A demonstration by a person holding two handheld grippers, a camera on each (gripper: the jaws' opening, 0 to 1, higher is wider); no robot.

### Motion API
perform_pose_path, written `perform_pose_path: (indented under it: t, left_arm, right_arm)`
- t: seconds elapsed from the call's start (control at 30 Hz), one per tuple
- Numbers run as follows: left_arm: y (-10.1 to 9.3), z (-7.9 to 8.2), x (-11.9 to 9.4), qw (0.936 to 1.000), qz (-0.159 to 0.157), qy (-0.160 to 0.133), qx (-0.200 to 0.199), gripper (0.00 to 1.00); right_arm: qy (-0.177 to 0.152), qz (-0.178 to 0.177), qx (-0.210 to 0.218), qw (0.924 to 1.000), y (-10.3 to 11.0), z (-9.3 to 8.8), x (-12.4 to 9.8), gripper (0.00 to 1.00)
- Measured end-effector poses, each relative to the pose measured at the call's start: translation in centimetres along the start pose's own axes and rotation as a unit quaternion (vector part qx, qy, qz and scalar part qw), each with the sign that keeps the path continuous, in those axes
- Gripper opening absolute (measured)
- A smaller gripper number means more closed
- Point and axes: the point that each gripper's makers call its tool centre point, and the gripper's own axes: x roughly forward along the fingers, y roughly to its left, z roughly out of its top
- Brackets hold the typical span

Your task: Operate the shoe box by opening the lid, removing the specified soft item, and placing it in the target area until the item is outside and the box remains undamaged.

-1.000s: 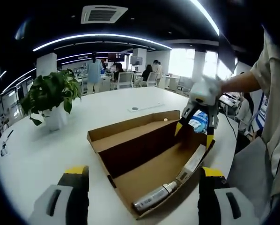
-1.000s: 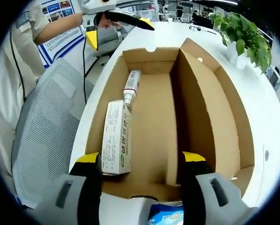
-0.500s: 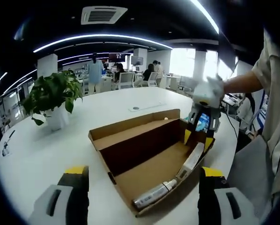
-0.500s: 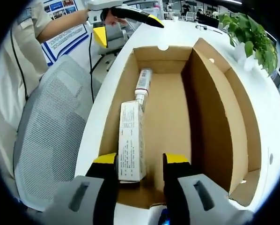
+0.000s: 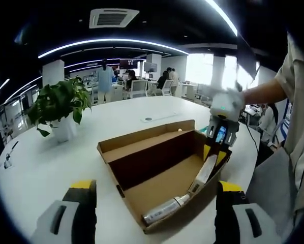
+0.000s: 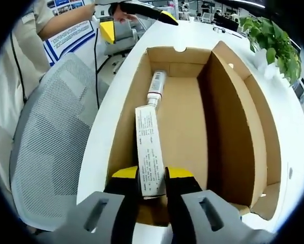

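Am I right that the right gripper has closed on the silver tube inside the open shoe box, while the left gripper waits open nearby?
Not quite: the right gripper is shut on the long white carton, not the silver tube, which lies loose beyond it in the shoe box, as the right gripper view shows. The left gripper is indeed open.

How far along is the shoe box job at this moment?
Done: the shoe box is open, its lid folded back flat on the table. In hand: the right gripper is shut on one end of the small carton, which is tipped up on edge but not yet out of the box. Left: lifting it out and setting it down. A tube lies inside too. The left gripper hangs open.
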Motion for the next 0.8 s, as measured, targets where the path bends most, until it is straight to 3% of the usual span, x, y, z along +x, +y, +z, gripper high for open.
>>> perform_pose_path:
  t: [0.43, 0.8]
  left_arm:
    - [0.0, -0.5, -0.7, 1.0, 0.002, -0.001, 0.006, 1.0]
    - [-2.1, 0.8, -1.3, 0.9999, 0.003, -0.004, 0.015, 1.0]
  right_arm:
    - [-0.015, -0.018, 0.001, 0.9997, 0.2, 0.9, -1.2, 0.16]
    - [-0.036, -0.029, 0.001, 0.999, 0.5, 2.2, -3.0, 0.15]
